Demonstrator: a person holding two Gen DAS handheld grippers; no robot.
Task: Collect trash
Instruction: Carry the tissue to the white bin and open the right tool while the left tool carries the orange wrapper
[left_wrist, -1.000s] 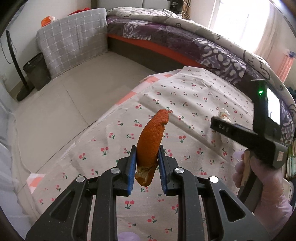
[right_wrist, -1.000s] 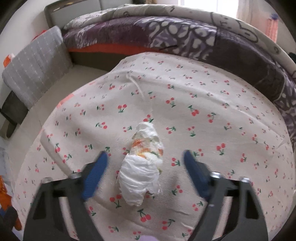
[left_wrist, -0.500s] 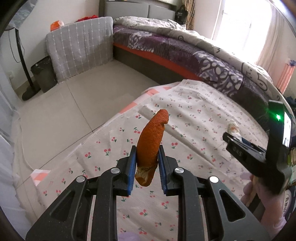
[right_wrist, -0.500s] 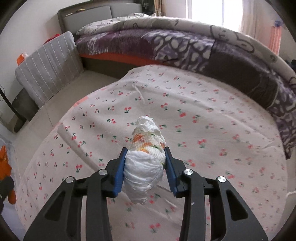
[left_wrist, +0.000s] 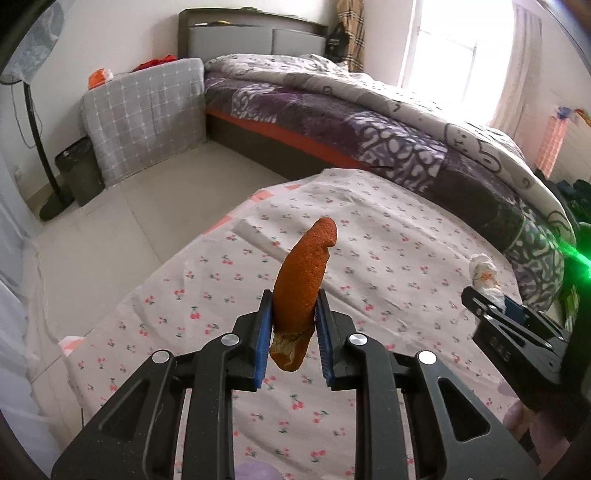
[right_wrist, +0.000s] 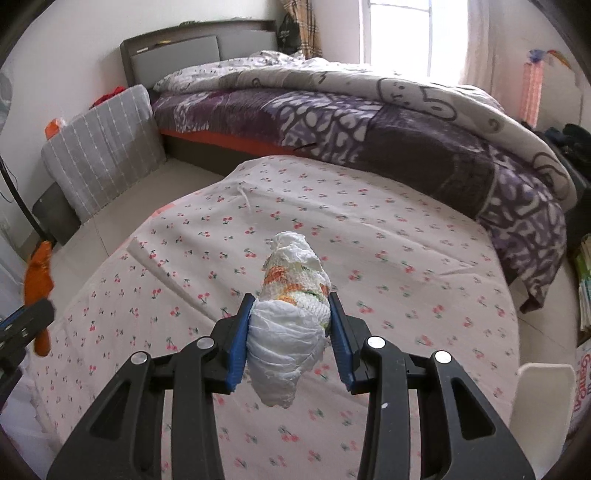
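My left gripper (left_wrist: 293, 317) is shut on a long orange peel (left_wrist: 304, 275) that stands up between its blue pads, above the cherry-print cloth (left_wrist: 369, 258). The right gripper (right_wrist: 291, 317) is shut on a crumpled white paper wad (right_wrist: 291, 306) with orange and green print, held clear of the cherry-print cloth (right_wrist: 406, 258). In the left wrist view the right gripper (left_wrist: 491, 299) shows at the right edge with the paper wad (left_wrist: 484, 273) sticking out of it. In the right wrist view the orange peel (right_wrist: 37, 280) and the left gripper's fingers (right_wrist: 26, 321) show at the left edge.
A bed with a purple and grey quilt (left_wrist: 406, 122) runs along the far side. A grey checked cover (left_wrist: 144, 118) leans by the wall, with a dark bin (left_wrist: 79, 170) and a fan stand (left_wrist: 40, 147) beside it. Tiled floor (left_wrist: 110, 229) lies left of the cloth. A white container rim (right_wrist: 543, 402) sits lower right.
The right gripper closed on the paper wad that lay on the cloth and lifted it. Both grippers rose and pulled back from the cloth; the left one kept hold of the peel.
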